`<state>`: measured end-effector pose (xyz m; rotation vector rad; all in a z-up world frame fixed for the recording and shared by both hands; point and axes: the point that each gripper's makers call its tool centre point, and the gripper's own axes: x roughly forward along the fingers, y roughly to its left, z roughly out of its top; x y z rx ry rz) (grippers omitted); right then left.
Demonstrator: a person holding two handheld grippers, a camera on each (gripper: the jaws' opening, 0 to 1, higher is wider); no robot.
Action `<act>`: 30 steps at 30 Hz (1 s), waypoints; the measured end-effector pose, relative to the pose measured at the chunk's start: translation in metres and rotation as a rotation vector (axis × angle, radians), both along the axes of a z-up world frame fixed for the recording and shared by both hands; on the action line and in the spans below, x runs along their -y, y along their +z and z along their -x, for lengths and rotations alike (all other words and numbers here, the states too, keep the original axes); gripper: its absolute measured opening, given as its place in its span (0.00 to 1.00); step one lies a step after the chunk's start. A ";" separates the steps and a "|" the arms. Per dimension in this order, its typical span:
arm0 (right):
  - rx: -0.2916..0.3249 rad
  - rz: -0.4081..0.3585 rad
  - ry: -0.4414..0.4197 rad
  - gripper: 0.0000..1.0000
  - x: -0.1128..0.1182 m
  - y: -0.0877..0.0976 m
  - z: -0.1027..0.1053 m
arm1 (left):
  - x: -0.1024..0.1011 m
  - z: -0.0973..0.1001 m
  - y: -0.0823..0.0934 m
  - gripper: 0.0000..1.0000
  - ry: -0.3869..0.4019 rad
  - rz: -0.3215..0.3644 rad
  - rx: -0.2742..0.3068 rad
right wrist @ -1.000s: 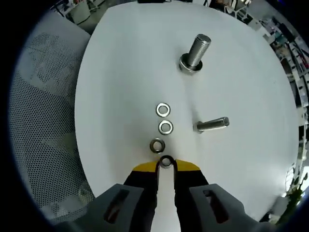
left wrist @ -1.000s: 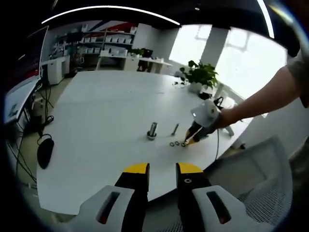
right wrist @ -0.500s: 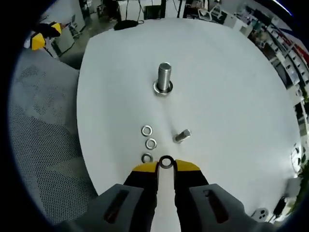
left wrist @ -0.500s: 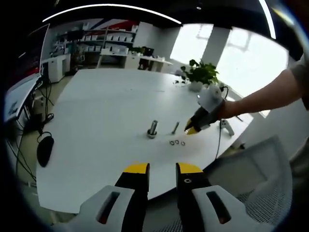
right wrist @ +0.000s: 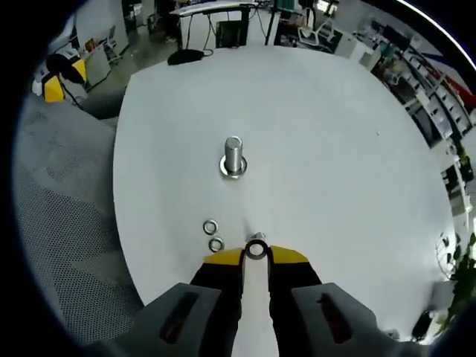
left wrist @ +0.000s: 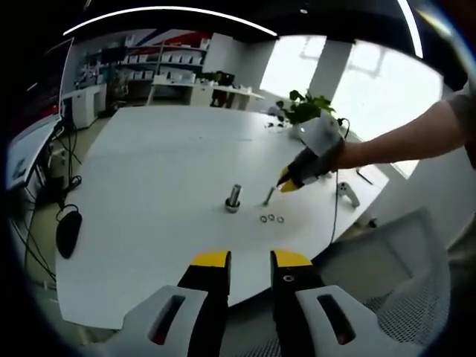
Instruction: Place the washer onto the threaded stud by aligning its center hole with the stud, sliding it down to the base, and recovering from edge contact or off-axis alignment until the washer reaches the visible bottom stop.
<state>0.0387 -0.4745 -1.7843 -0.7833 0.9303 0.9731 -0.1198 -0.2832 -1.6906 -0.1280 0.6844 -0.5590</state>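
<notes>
Right gripper (right wrist: 256, 253) pinches a washer (right wrist: 256, 250) at its tips, stud (right wrist: 233, 157) ahead; left gripper (left wrist: 249, 262) parted, empty.

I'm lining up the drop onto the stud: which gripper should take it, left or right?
Right. The right gripper is shut on the washer, raised over the table with the upright stud ahead of it. The left gripper hangs back off the table's edge, holding nothing.

Right gripper (right wrist: 255, 251) with washer (right wrist: 256, 251), now higher.
</notes>
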 end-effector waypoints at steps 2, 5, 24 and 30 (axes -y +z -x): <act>-0.003 0.022 0.014 0.14 0.001 -0.004 -0.002 | 0.000 0.000 0.000 0.19 -0.002 0.000 0.001; 0.001 0.022 0.009 0.14 0.001 -0.004 -0.004 | 0.002 0.001 0.001 0.19 -0.008 0.002 0.003; -0.027 0.102 0.067 0.14 0.000 -0.025 -0.007 | 0.003 0.000 0.001 0.18 -0.016 0.003 0.007; -0.056 0.134 0.070 0.14 0.002 -0.041 -0.008 | 0.002 0.000 0.001 0.18 -0.012 0.007 0.007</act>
